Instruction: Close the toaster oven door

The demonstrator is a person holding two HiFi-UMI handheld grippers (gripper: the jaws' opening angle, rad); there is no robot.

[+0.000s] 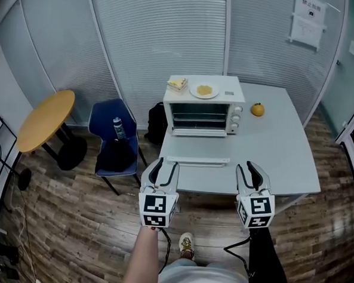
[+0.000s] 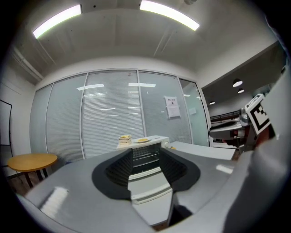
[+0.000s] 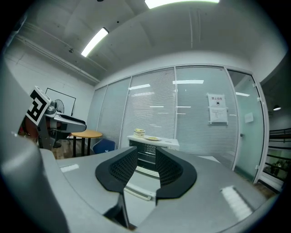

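1. Toaster oven (image 1: 203, 109) stands at the far side of the table (image 1: 284, 156); its door (image 1: 198, 132) is folded down, not yet closed.
2. My left gripper (image 1: 165, 166) and right gripper (image 1: 248, 169) have their jaws apart, empty, well apart from the door; the approach and push are left.

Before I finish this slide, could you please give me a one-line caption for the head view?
Left claw and right claw, both open, face the toaster oven, its door folded down.

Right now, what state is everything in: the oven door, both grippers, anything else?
toaster oven door: open, folded down flat.
left gripper: jaws apart, empty.
right gripper: jaws apart, empty.
plate: on top of the toaster oven, holding food.
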